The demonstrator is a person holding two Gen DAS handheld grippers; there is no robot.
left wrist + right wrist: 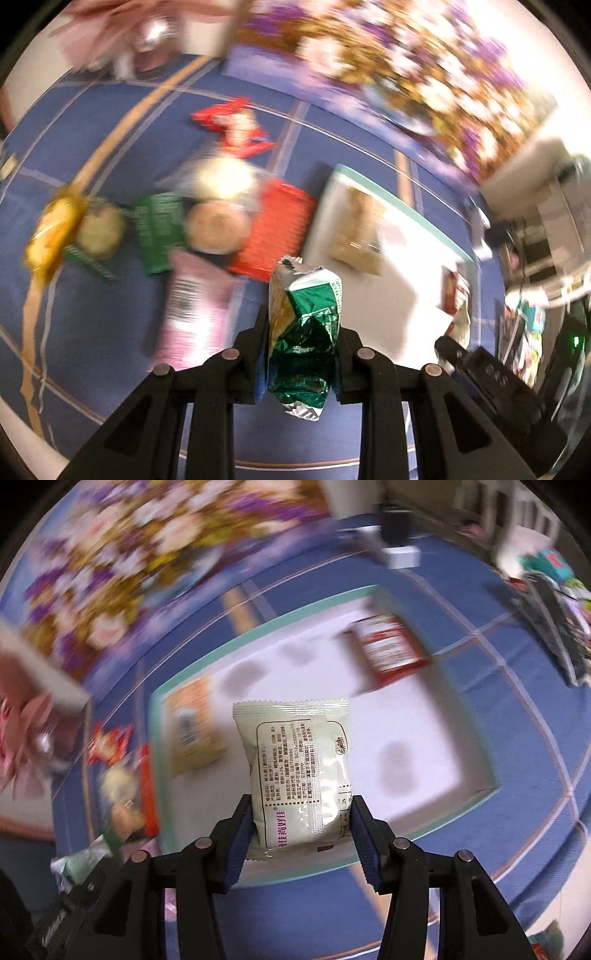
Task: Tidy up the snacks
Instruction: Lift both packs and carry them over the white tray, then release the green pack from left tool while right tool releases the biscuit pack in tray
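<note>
The green foil packet stands upright between the two fingers of the left tool, which is clamped on its crumpled lower half; its torn silver top points toward 12 o'clock. The packet is held above the blue worktop, clear of the surface.

The cream packet is pinched by its lower edge in the right tool, printed back face to the camera, serrated top seal at 12 o'clock. It hangs over the near part of the white tray — a shallow tray with a teal rim.

Inside the tray, right wrist view: a tan packet at 9 o'clock of the cream packet and a red-labelled packet at 1 o'clock, both blurred.

In the left wrist view, the loose snacks lie on the worktop at 9 to 11 o'clock of the green foil packet:
- a pink packet, nearest;
- a red ribbed packet, just beside the tray's left rim;
- two round biscuits in clear wrap, one above the other;
- a dark green packet;
- a yellow packet, farthest left;
- a red-and-white packet — set apart at 11 o'clock.

A floral purple box stands at the far edge of the worktop, heavily blurred.
</note>
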